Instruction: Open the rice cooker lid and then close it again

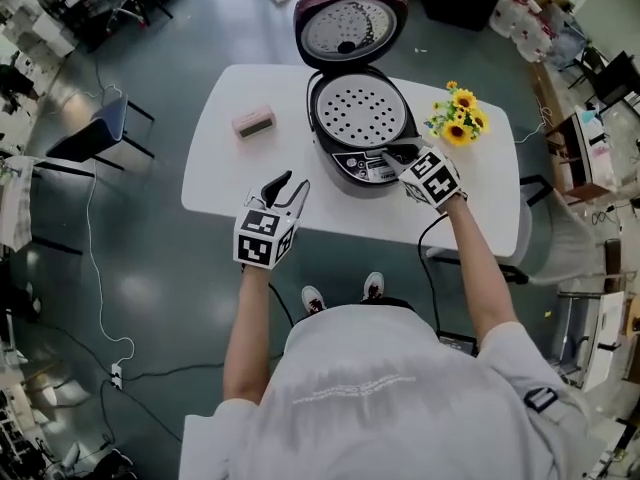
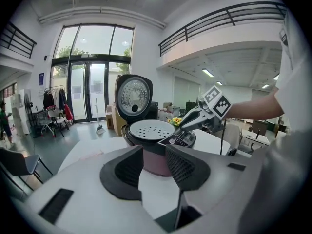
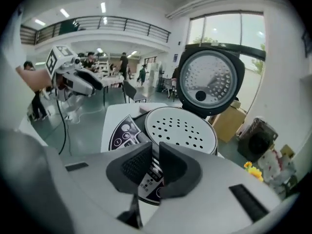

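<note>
Head view: the cooker [image 1: 360, 118] stands on the table [image 1: 225, 173], its lid [image 1: 350, 26] raised upright at the back. The left gripper [image 1: 288, 186] hovers at the table's near edge. The right gripper [image 1: 395, 155] is at the cooker's front panel [image 1: 365, 166].
Left gripper view: jaws spread, empty.
Right gripper view: jaws barely parted over the panel, pinching nothing.

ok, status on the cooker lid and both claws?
Left claw open, empty, off the cooker. Right claw nearly closed, empty, at the front panel. Lid up, fully open. Flowers and pink block stand clear.
</note>
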The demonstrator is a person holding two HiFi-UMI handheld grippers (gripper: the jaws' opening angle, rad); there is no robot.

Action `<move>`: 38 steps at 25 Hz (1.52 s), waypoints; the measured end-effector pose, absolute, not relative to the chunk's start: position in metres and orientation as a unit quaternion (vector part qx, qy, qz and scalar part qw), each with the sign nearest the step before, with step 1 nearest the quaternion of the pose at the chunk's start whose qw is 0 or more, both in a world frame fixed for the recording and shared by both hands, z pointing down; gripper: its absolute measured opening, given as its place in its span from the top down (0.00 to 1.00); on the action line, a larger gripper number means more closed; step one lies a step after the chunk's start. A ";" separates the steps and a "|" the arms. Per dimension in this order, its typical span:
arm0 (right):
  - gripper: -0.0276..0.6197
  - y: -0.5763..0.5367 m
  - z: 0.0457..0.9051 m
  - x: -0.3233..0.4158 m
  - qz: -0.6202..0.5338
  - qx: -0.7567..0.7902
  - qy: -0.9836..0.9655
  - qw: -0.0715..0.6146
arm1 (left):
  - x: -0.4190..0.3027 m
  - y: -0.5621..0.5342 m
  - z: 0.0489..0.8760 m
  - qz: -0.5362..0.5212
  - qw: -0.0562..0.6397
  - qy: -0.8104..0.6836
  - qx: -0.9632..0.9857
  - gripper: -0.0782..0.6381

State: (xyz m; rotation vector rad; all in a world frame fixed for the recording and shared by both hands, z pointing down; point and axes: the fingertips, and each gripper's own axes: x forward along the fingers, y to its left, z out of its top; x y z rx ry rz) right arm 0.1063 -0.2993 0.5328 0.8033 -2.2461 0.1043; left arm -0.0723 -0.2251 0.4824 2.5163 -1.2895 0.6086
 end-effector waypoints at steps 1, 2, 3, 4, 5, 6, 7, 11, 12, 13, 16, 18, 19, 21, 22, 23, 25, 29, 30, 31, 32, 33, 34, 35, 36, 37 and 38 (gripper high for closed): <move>0.86 -0.301 0.531 0.109 0.055 0.326 -0.876 0.350 | -0.074 -0.230 0.475 0.208 0.115 -0.444 0.864 0.67; 0.86 -0.302 0.527 0.113 0.062 0.337 -0.877 0.337 | -0.075 -0.234 0.468 0.207 0.106 -0.446 0.864 0.67; 0.86 -0.303 0.522 0.115 0.065 0.348 -0.877 0.324 | -0.076 -0.239 0.462 0.206 0.098 -0.447 0.865 0.67; 0.86 -0.305 0.515 0.118 0.067 0.357 -0.879 0.310 | -0.078 -0.243 0.456 0.204 0.091 -0.450 0.865 0.67; 0.85 -0.306 0.507 0.120 0.070 0.366 -0.880 0.293 | -0.079 -0.246 0.451 0.202 0.084 -0.452 0.865 0.67; 0.85 -0.307 0.497 0.122 0.073 0.376 -0.882 0.273 | -0.081 -0.250 0.446 0.200 0.078 -0.455 0.864 0.67; 0.84 -0.309 0.485 0.125 0.076 0.387 -0.884 0.250 | -0.082 -0.254 0.440 0.197 0.072 -0.457 0.864 0.67; 0.80 -0.311 0.429 0.139 0.067 0.425 -0.887 0.167 | -0.080 -0.268 0.410 0.177 0.043 -0.464 0.867 0.67; 0.79 -0.309 0.416 0.141 0.062 0.431 -0.887 0.152 | -0.080 -0.270 0.404 0.171 0.037 -0.466 0.867 0.67; 0.78 -0.306 0.404 0.144 0.055 0.436 -0.887 0.139 | -0.079 -0.272 0.397 0.167 0.030 -0.467 0.868 0.67; 0.78 -0.297 0.370 0.153 0.022 0.454 -0.883 0.115 | -0.079 -0.277 0.379 0.161 0.007 -0.473 0.866 0.67; 0.78 -0.292 0.352 0.161 0.002 0.469 -0.877 0.106 | -0.077 -0.280 0.365 0.152 -0.007 -0.474 0.868 0.67; 0.78 -0.290 0.345 0.165 -0.006 0.476 -0.873 0.102 | -0.076 -0.282 0.358 0.145 -0.013 -0.474 0.868 0.67; 0.78 -0.284 0.333 0.172 -0.016 0.489 -0.867 0.095 | -0.076 -0.283 0.346 0.131 -0.021 -0.475 0.870 0.67; 0.78 -0.280 0.327 0.174 -0.018 0.494 -0.865 0.090 | -0.076 -0.282 0.340 0.125 -0.024 -0.475 0.871 0.67; 0.78 -0.276 0.323 0.176 -0.020 0.498 -0.862 0.087 | -0.075 -0.281 0.336 0.118 -0.025 -0.475 0.872 0.67; 0.78 -0.270 0.317 0.179 -0.027 0.505 -0.859 0.085 | -0.075 -0.278 0.331 0.108 -0.025 -0.474 0.874 0.67; 0.78 -0.268 0.315 0.182 -0.034 0.513 -0.853 0.090 | -0.075 -0.280 0.329 0.105 -0.027 -0.466 0.878 0.67; 0.78 -0.268 0.316 0.182 -0.034 0.515 -0.852 0.093 | -0.075 -0.281 0.329 0.106 -0.028 -0.463 0.880 0.67; 0.78 -0.268 0.317 0.182 -0.033 0.516 -0.851 0.096 | -0.075 -0.282 0.329 0.106 -0.029 -0.460 0.881 0.67; 0.78 -0.268 0.318 0.182 -0.033 0.517 -0.850 0.099 | -0.074 -0.283 0.328 0.107 -0.030 -0.457 0.882 0.67; 0.78 -0.267 0.319 0.181 -0.033 0.518 -0.849 0.101 | -0.074 -0.284 0.329 0.108 -0.032 -0.454 0.884 0.67; 0.78 -0.267 0.319 0.180 -0.032 0.519 -0.848 0.101 | -0.075 -0.284 0.329 0.109 -0.033 -0.450 0.886 0.67; 0.78 -0.266 0.319 0.178 -0.031 0.520 -0.848 0.101 | -0.075 -0.286 0.329 0.110 -0.035 -0.446 0.887 0.67; 0.78 -0.265 0.320 0.176 -0.030 0.521 -0.847 0.102 | -0.076 -0.287 0.330 0.112 -0.036 -0.442 0.889 0.67; 0.78 -0.265 0.320 0.173 -0.029 0.523 -0.846 0.102 | -0.078 -0.289 0.330 0.115 -0.038 -0.438 0.891 0.67; 0.78 -0.263 0.320 0.171 -0.028 0.525 -0.844 0.103 | -0.079 -0.291 0.330 0.117 -0.039 -0.434 0.893 0.67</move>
